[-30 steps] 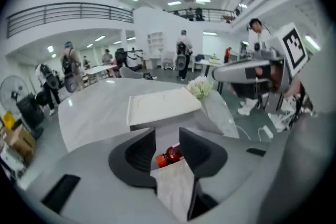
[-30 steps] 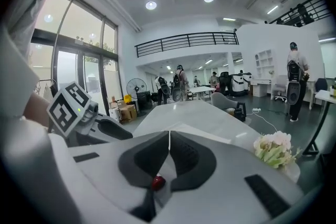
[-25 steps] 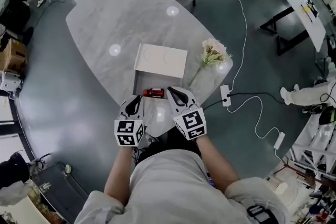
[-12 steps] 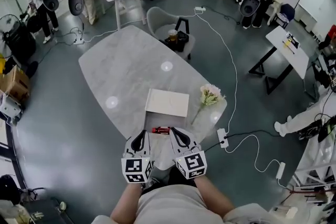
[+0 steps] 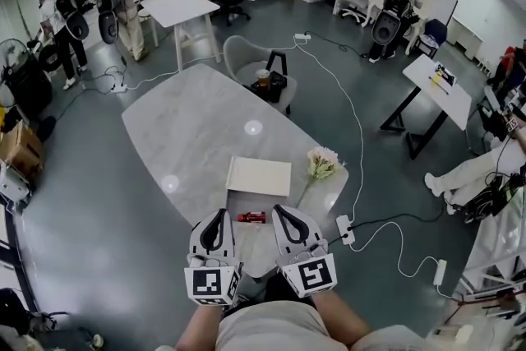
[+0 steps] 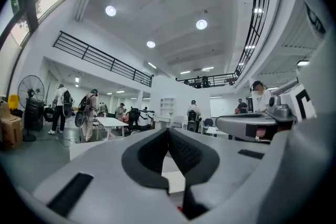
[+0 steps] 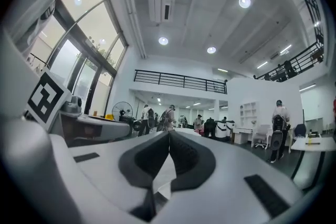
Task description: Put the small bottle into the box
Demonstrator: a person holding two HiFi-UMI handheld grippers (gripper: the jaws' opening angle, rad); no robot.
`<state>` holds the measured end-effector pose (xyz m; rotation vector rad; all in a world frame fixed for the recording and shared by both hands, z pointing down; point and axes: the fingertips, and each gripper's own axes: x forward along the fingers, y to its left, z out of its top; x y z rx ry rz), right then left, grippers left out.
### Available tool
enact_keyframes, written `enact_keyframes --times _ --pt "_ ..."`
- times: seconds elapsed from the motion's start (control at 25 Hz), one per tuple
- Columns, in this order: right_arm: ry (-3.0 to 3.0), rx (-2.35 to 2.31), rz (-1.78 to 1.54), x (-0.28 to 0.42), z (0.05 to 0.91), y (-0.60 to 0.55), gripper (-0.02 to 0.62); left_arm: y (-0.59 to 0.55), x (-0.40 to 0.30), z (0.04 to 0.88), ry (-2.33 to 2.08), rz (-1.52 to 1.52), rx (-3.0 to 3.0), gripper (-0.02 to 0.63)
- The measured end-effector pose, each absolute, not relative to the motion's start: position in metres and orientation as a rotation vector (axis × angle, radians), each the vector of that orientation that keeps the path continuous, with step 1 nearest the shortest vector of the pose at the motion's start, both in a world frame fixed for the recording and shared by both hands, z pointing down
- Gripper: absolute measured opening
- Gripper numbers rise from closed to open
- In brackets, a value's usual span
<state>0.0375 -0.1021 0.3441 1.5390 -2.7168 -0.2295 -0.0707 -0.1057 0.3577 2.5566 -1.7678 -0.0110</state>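
While both tools are clenched on nothing, the left gripper [image 5: 219, 214] and the right gripper [image 5: 280, 211] are held side by side over the near end of the table [image 5: 197, 123], each pointing away from the person. Seen in the left gripper view, the dark pads [image 6: 186, 152] meet along a single seam with no object between them; the right gripper view shows the same, its pads [image 7: 189, 157] pressed together and empty. Between the two sets of tips, touched by neither, the small bottle [image 5: 251, 217] lies on its side on the tabletop (red, its long axis running left to right). It is outside the box [image 5: 259, 176], a white rectangular one that sits just beyond the bottle, farther from the person; whether bottle and box touch cannot be told. To the right of the box, a bunch of pale flowers [image 5: 322, 163] lies on the table near its right edge. On the floor past that edge, a white power strip [image 5: 344, 228] trails a cable. At the table's far end stands a grey chair [image 5: 246, 62].
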Motion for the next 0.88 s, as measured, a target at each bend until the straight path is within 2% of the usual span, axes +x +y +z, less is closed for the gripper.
enact_keyframes --times 0.88 --pt "-2.638 1.706 -0.153 0.065 0.355 -0.112 0.026 -0.129 -0.053 0.363 -1.712 0.039 2.649 0.025"
